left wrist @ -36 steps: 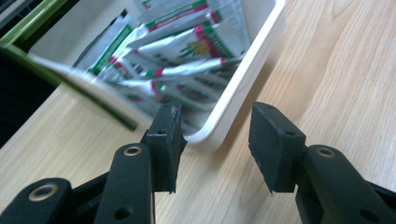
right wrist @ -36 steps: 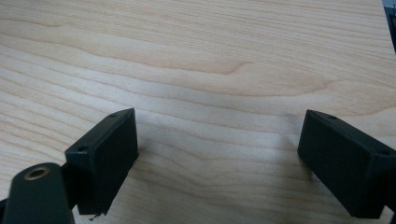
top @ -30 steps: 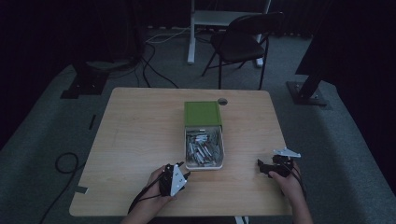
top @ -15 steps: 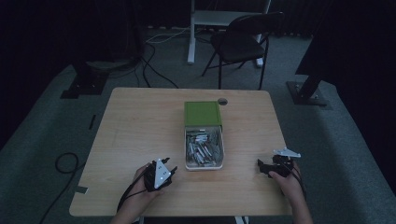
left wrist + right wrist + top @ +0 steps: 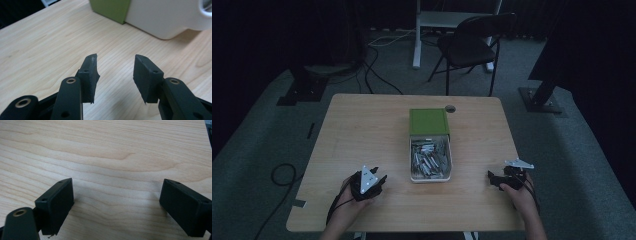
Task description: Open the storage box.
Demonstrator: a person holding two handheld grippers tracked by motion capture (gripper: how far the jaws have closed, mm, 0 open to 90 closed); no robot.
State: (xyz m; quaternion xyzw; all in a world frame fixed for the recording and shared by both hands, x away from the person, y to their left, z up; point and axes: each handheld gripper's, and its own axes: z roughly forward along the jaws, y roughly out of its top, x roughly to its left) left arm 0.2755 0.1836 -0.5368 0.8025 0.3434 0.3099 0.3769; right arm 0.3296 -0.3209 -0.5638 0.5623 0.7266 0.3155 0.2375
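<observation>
white tray (image 5: pixel 431 178) near left fingers (image 5: pixel 90 72), apart

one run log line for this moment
left hand-held gripper: open, empty, left of white tray | right hand-held gripper: open, empty, on table | tray: holds metal parts, green box behind

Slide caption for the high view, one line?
Two handheld grippers, left and right, rest open-jawed either side of a white box of metal pieces with a green lid.
</observation>
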